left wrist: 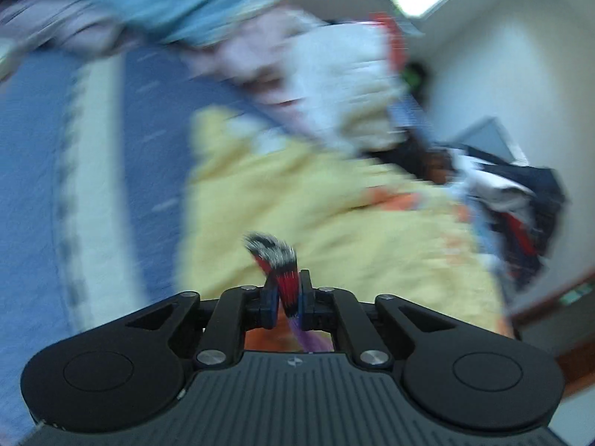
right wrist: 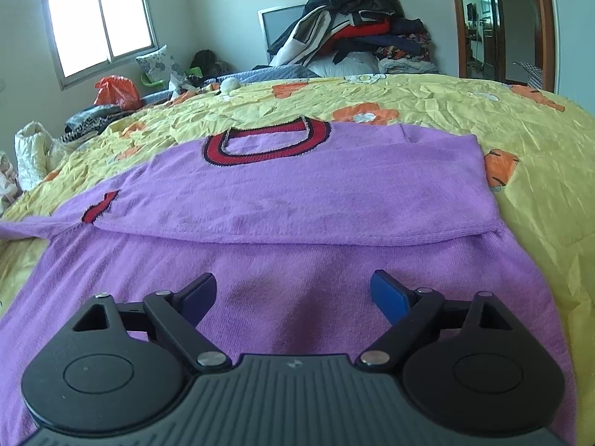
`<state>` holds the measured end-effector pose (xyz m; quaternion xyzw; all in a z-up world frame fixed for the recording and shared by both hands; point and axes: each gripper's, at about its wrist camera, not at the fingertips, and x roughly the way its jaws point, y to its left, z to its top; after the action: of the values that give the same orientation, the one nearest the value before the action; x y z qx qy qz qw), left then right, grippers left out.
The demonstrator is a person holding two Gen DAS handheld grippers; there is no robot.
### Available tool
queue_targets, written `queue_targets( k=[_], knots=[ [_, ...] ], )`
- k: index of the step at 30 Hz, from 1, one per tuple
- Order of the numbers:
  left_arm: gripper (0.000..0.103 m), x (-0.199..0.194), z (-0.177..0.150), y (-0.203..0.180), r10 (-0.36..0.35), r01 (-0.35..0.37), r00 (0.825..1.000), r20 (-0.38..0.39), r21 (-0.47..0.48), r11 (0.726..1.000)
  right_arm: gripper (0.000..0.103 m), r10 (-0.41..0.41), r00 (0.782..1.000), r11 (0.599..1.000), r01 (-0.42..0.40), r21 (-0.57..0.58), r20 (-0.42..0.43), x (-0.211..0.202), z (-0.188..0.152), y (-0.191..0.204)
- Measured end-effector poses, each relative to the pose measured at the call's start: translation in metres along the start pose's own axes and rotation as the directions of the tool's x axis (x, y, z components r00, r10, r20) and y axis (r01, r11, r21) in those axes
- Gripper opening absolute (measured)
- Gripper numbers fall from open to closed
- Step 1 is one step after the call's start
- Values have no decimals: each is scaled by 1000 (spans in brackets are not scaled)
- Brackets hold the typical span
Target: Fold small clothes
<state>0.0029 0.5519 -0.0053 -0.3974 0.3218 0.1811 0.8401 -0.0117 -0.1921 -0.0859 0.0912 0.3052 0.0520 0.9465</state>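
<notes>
**A:** Purple, what is that purple thing?

**B:** It is a purple sweater [right wrist: 297,200] lying on my bed. The bed has a yellow sheet [right wrist: 465,111] with orange flowers. The sweater's top part is folded down over the bottom part, and the red collar [right wrist: 266,141] faces up.

**A:** What are you holding?

**B:** My left hand-held gripper [left wrist: 288,299] is pressed together on a red, black and white cuff [left wrist: 280,264] of the sweater. That picture is very blurry. My right hand-held gripper [right wrist: 293,297] is spread wide above the sweater's lower part, holding nothing.

**A:** What is behind the bed?

**B:** A big pile of clothes [right wrist: 357,26] by the wall, and a window [right wrist: 98,24] on the left.
</notes>
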Motion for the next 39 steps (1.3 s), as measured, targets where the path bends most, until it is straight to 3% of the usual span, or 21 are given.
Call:
queue_targets(
  k=[2,3,6,9,13,18,20,25,27,29,31,32,33,37,39],
  knots=[
    [16,3,-15,31,-3,2,1000,-20,-44,999,94,-5,1000,1000,5,-6,-1,0,0,2],
    [33,2,-25,49,-1,-2,1000,-32,-88,996,94,-5,1000,1000,5,-5,0,0,0,2],
    [62,-10,-49,86,-30,31,1000,6,-157,987,94,-2,1000,1000,2,-2,0,0,0,2],
    [70,-25,-67,101,-115,125,992,57,-216,968,94,-2,1000,1000,2,-2,1,0,0,2],
    [72,-23,-71,106,-236,256,966,104,-304,918,94,-2,1000,1000,2,-4,0,1,0,2],
    [63,-18,-64,87,-246,274,961,130,-283,919,94,7,1000,1000,-7,-6,5,0,-1,1],
    [63,-16,-61,79,-240,265,963,121,-264,927,94,7,1000,1000,-7,-6,5,0,-1,1],
    [65,0,-62,82,-207,225,974,88,-331,917,94,9,1000,1000,-9,-6,5,0,-1,1],
    [66,4,-63,86,-237,259,966,105,-344,903,94,9,1000,1000,-9,-5,6,0,-1,1],
    [65,8,-63,89,-222,246,969,108,-357,901,94,11,1000,1000,-11,-3,7,-1,-1,0],
    [45,12,-62,91,-241,268,963,119,-371,889,94,17,1000,1000,-17,-5,8,-1,-1,0],
    [19,13,-62,91,-238,265,964,117,-376,888,94,24,1000,1000,-24,-7,8,-1,-1,1],
    [2,13,-62,90,-235,261,965,113,-373,890,94,26,1000,1000,-26,-7,10,-1,-1,1],
    [4,5,-62,79,-201,236,970,136,-329,915,94,43,999,999,-43,-2,19,-2,-1,0],
    [3,-6,-60,68,-146,185,977,157,-270,945,94,45,999,999,-45,2,16,-2,0,-1]
  ],
)
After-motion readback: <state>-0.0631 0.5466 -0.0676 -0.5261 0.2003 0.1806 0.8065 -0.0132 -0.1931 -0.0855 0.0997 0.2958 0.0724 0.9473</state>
